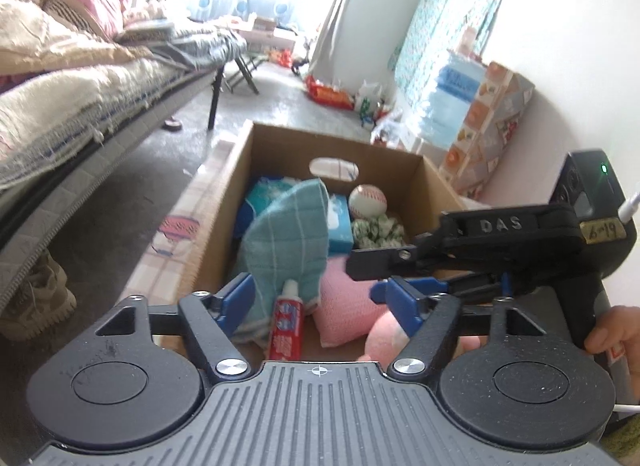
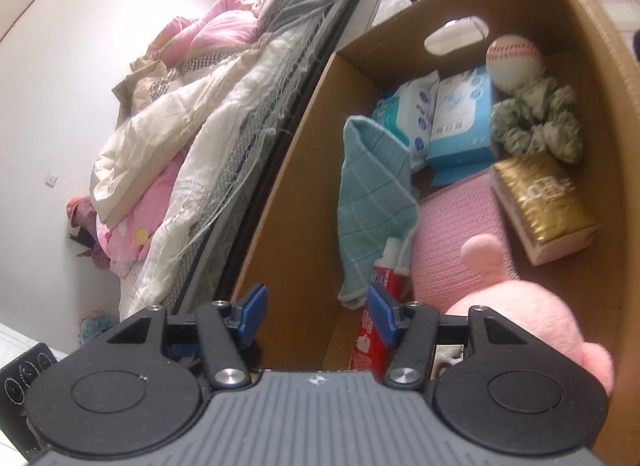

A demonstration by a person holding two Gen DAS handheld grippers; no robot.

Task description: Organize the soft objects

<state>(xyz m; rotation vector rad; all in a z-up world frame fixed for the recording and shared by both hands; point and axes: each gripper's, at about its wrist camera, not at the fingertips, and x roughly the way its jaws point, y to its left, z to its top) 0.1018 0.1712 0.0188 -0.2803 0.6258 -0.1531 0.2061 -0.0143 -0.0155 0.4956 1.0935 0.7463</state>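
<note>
Both grippers, left gripper (image 1: 316, 302) and right gripper (image 2: 318, 316), have their blue fingers wide apart, holding nothing. Just ahead sits the brown cardboard box (image 2: 592, 77). Inside: fluffy pink plush toy (image 2: 516, 318), teal checked cloth (image 1: 288, 234), then a white baseball (image 2: 514, 61) farthest.

left tool (image 1: 318, 298) jaws spread wide, empty. right tool (image 2: 318, 316) likewise agape, empty, crossing ahead of left tool; bare hand (image 1: 618, 340) grips its handle.
</note>
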